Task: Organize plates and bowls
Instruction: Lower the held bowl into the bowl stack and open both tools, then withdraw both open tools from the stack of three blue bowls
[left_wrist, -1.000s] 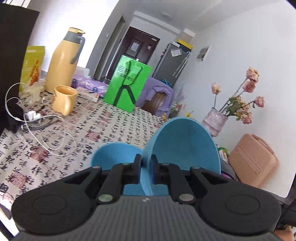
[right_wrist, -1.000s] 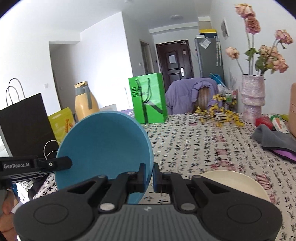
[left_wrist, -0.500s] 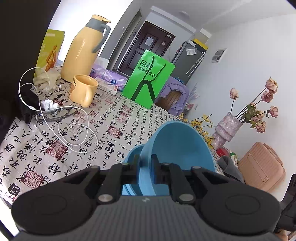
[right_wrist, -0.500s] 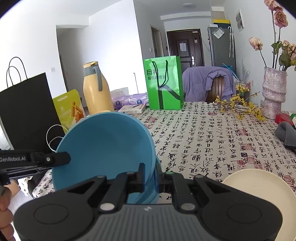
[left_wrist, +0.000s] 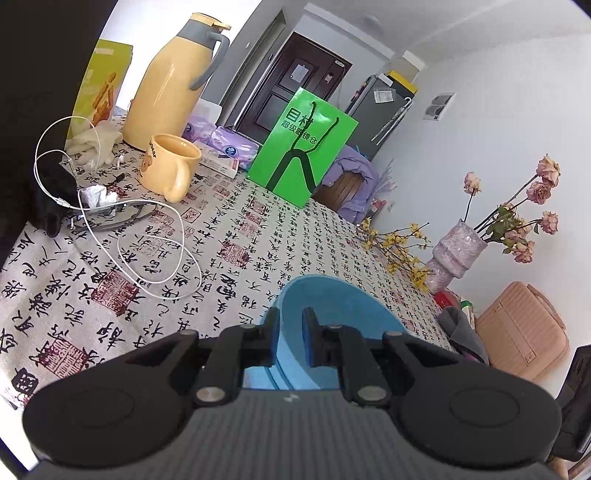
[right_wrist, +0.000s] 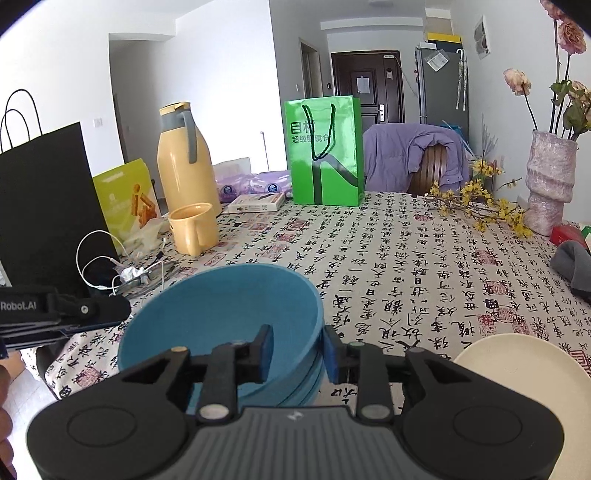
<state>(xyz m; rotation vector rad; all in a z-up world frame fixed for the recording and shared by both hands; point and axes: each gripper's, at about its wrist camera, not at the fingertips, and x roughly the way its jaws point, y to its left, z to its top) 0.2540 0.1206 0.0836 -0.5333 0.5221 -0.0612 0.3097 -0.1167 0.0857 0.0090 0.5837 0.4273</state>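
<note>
Blue bowl's (right_wrist: 221, 314) rim between slack right jaws

Two tong-mounted views over shared table (left_wrist: 229, 236)

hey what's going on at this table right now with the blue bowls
A person with a gripper in each hand has set a blue bowl into a stack of blue bowls on the patterned tablecloth. The right gripper has just been opening; its jaws straddle the rim with a gap. The left gripper is nearly closed around the opposite rim. A cream plate sits beside the stack.
</note>
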